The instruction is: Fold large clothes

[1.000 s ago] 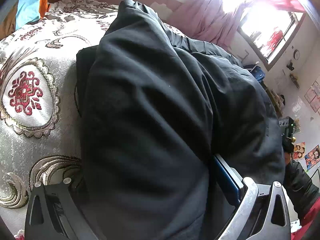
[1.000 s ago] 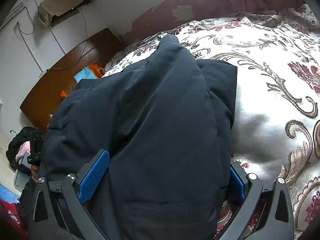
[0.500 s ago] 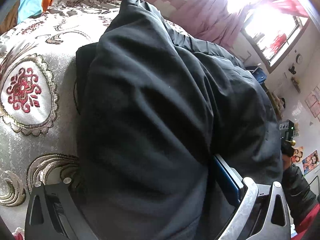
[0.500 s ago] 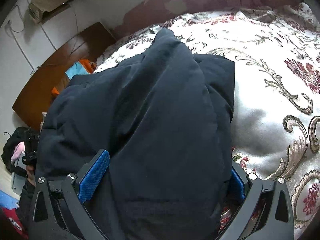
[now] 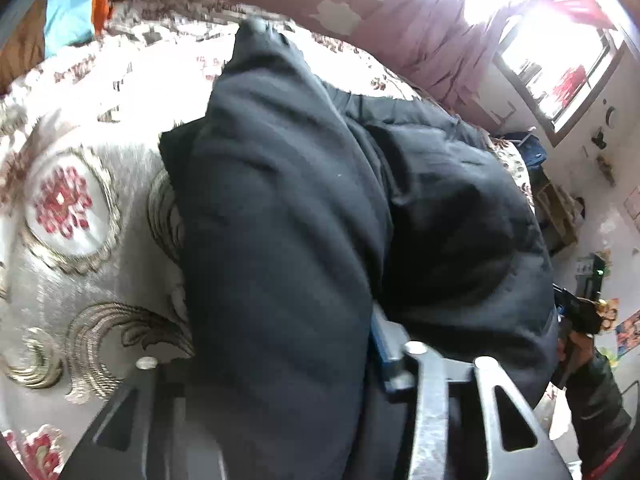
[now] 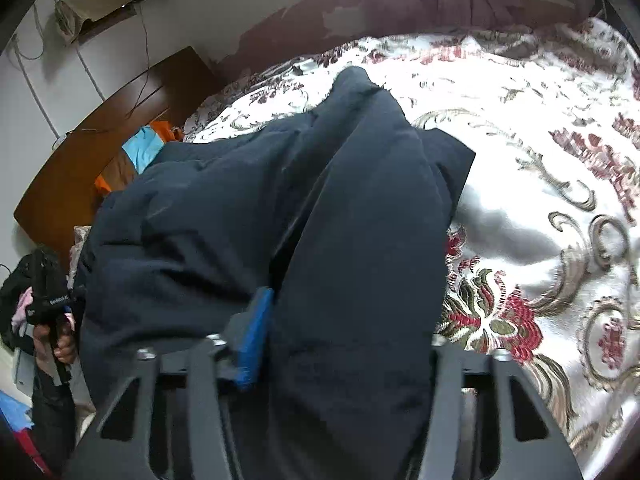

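Bedspread [image 5: 72, 264] in pale silk with gold scrolls and red flowers covers the bed, and the big dark padded coat [image 5: 288, 240] lies across it, reaching from the near edge up toward the far wall. In the left wrist view the left gripper [image 5: 280, 364] has just been closing and now pinches a thick roll of the coat near its near left edge: the blue pad [image 5: 380, 340] on the right finger presses into the cloth, while the left finger is mostly buried under the fabric. The pinched roll runs away from the gripper to a blunt tip at the far end, with a flat dark layer sticking out beneath it on the left. In the right wrist view the right gripper [image 6: 344, 344] has likewise just been closing and grips a matching thick roll of the coat [image 6: 360, 260] near its near right edge; its blue pad [image 6: 254, 340] on the left finger sits tight against the cloth, and the other finger is hidden behind the fold. Between the two rolls the coat bulges in soft puffy folds. A wooden headboard [image 6: 80, 168] stands at the far left with blue and orange cloth [image 6: 148, 144] beside it. A bright window [image 5: 560, 60] and a pink curtain [image 5: 424, 40] show at the far right.
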`<state>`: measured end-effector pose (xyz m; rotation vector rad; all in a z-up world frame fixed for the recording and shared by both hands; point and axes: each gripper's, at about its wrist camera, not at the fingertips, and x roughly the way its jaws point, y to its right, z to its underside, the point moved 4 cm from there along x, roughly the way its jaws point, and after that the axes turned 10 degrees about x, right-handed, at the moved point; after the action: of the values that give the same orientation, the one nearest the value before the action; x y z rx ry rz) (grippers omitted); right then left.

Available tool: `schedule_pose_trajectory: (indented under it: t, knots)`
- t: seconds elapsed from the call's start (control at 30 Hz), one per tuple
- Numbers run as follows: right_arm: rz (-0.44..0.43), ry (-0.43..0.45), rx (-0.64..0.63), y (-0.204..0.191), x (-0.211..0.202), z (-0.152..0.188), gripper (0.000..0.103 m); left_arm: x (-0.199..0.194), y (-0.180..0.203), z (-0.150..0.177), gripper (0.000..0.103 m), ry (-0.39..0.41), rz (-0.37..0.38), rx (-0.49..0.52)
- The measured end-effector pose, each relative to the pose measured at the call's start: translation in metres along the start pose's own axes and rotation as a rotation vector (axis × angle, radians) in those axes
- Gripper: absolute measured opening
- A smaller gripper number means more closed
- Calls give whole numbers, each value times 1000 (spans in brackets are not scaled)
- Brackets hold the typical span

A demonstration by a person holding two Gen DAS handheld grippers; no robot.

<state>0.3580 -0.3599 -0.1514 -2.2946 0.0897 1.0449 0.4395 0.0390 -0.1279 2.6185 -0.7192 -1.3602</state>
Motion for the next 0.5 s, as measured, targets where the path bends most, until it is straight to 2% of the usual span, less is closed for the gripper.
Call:
schedule_pose_trajectory:
  t: [0.03, 0.17, 0.33, 0.5]
  knots:
    - [12, 35, -7, -7, -8, -1, 30, -5, 6, -3, 29, 16, -27, 7]
    - [4, 144, -42, -34, -36, -4, 22, -27, 32, -22, 21, 94, -134, 89]
    - [-40, 256, -113, -73, -66, -15, 20, -56, 49, -52, 19, 254, -141, 127]
    - [-67, 414, -179, -110, -83, -25, 20, -80, 44, -84, 19, 408, -177, 127]
